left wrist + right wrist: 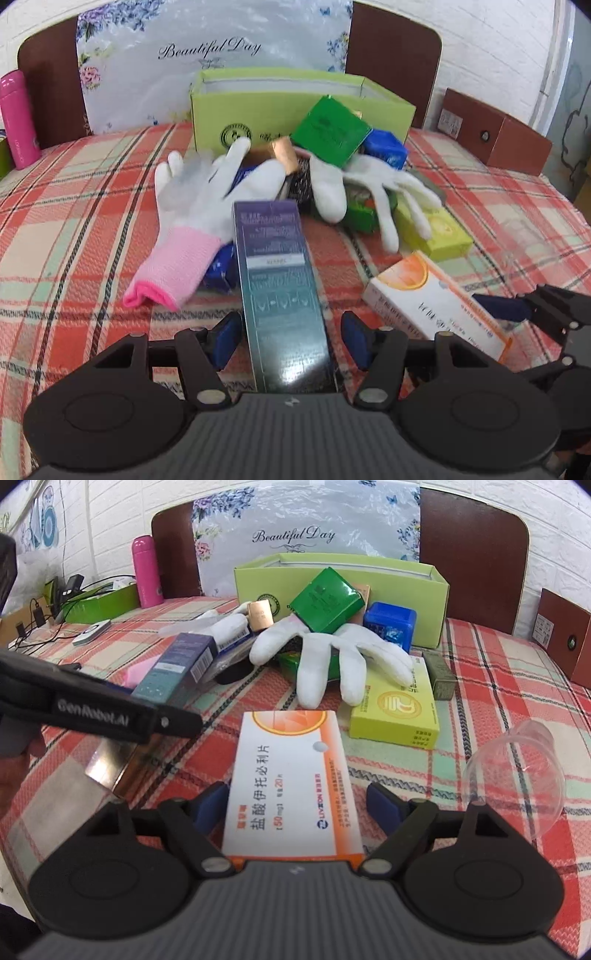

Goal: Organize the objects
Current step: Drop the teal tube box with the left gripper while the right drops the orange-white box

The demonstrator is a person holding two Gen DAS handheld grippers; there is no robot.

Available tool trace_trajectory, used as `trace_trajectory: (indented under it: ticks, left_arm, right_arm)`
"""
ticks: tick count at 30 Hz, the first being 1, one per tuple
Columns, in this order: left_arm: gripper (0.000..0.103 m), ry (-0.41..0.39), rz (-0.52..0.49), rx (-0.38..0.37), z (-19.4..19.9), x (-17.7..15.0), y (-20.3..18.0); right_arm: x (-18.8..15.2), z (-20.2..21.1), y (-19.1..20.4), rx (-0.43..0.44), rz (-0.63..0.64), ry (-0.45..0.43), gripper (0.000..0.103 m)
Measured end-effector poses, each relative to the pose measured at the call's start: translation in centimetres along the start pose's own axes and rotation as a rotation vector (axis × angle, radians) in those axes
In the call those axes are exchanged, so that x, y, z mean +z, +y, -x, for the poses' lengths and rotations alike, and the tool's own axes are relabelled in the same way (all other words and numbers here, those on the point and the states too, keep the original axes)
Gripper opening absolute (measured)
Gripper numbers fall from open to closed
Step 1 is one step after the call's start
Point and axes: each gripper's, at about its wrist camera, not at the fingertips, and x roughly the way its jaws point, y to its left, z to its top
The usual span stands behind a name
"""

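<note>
Left gripper (288, 341) – fingers apart, dark teal carton (280, 295) between pads, gaps either side. Right gripper (295, 808) – fingers apart around orange-white medicine box (291, 782), not pressing. Green open box (340, 587) at 12 o'clock.

Woven checked cloth tablecloth (74, 229), glossy dark cardboard carton (284, 295), knitted gloves (199, 206), clear plastic cup (517, 771)

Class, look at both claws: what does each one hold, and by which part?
Nothing is held. The left claw straddles the dark teal box, the right claw the orange-white box; neither is pinched.
</note>
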Motion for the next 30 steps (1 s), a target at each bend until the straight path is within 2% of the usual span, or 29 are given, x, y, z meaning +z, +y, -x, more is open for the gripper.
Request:
trace_trajectory:
  ticks: [1, 2, 3, 7, 9, 11, 16, 19, 26, 30]
  left_arm:
    - [0.047, -0.003, -0.001, -0.006, 0.0, -0.1, 0.1]
    - [0.045, -0.004, -0.001, -0.014, 0.2, -0.1, 0.1]
    - [0.043, -0.002, 0.0, -0.032, 0.4, -0.1, 0.2]
    - [0.041, -0.036, -0.025, -0.105, 2.4, 0.7, 0.2]
    - [0.041, -0.068, -0.026, -0.134, 3.3, 1.6, 0.4]
    - [0.041, -0.112, -0.023, -0.146, 4.1, 2.8, 0.4]
    - [0.041, -0.199, -0.013, -0.147, 5.3, 5.8, 1.1]
    - [0.041, -0.27, 0.007, -0.123, 5.5, 8.4, 1.7]
    - [0.041, -0.372, 0.083, -0.079, 2.2, 16.0, 2.7]
    - [0.041, -0.428, 0.112, -0.022, -1.0, 19.7, 3.0]
  right_arm:
    - [0.0, -0.1, 0.0, -0.005, 0.007, -0.002, 0.075]
    - [0.1, -0.1, 0.1, -0.003, 0.015, -0.008, 0.065]
    - [0.3, 0.1, 0.1, 0.002, 0.018, -0.007, 0.065]
    - [1.1, 1.4, -0.6, 0.109, -0.028, -0.014, 0.065]
    - [2.1, 2.7, -1.1, 0.157, -0.046, -0.053, 0.065]
    - [3.6, 3.7, -1.7, 0.161, -0.061, -0.108, 0.065]
    - [7.7, 4.7, -3.7, 0.086, -0.079, -0.237, 0.065]
    - [10.1, 3.8, -4.8, 0.039, -0.076, -0.277, 0.065]
    - [15.9, -2.1, -6.6, -0.049, -0.101, -0.287, 0.065]
    - [19.1, -6.4, -6.8, -0.112, -0.092, -0.292, 0.065]
